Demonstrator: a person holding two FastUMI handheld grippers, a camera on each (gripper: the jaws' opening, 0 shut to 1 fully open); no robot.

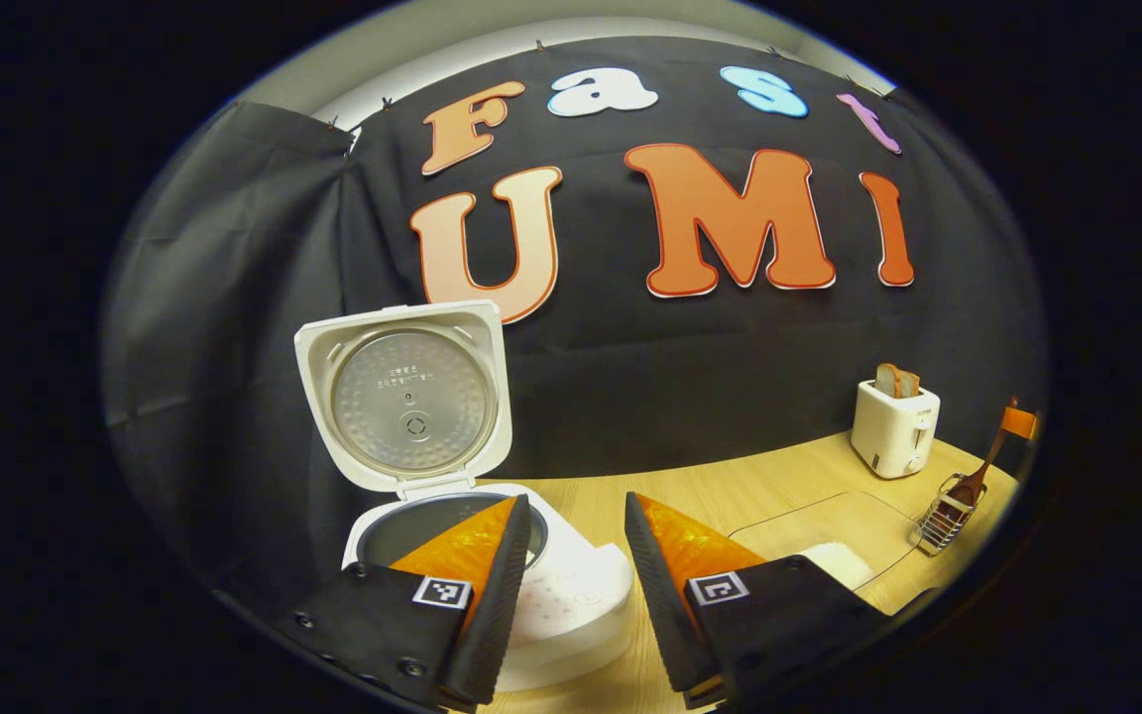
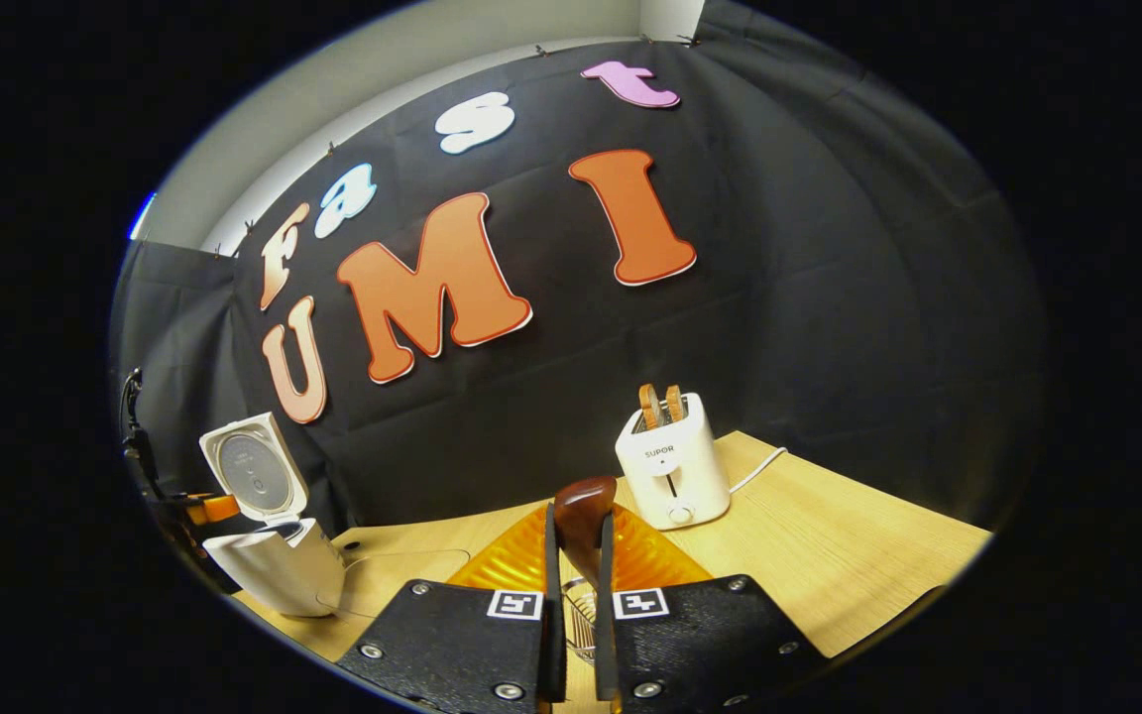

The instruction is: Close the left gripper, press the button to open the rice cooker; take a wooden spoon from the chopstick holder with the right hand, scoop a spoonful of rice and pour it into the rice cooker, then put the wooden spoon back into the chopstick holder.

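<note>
Wooden spoon (image 2: 583,516) sits pinched in the right hand-held gripper (image 2: 579,540); left hand-held gripper (image 1: 576,555) gapes. The spoon may snag the chopstick holder (image 2: 581,615) and tip it.

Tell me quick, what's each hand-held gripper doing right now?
Left hand-held gripper: open, holding nothing.
Right hand-held gripper: closed on the wooden spoon.

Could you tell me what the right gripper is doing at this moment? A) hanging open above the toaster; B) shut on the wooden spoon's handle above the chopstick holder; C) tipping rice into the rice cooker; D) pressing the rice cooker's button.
B: in the right gripper view the right gripper has both fingers pressed on the wooden spoon, with the wire chopstick holder just below.
</note>
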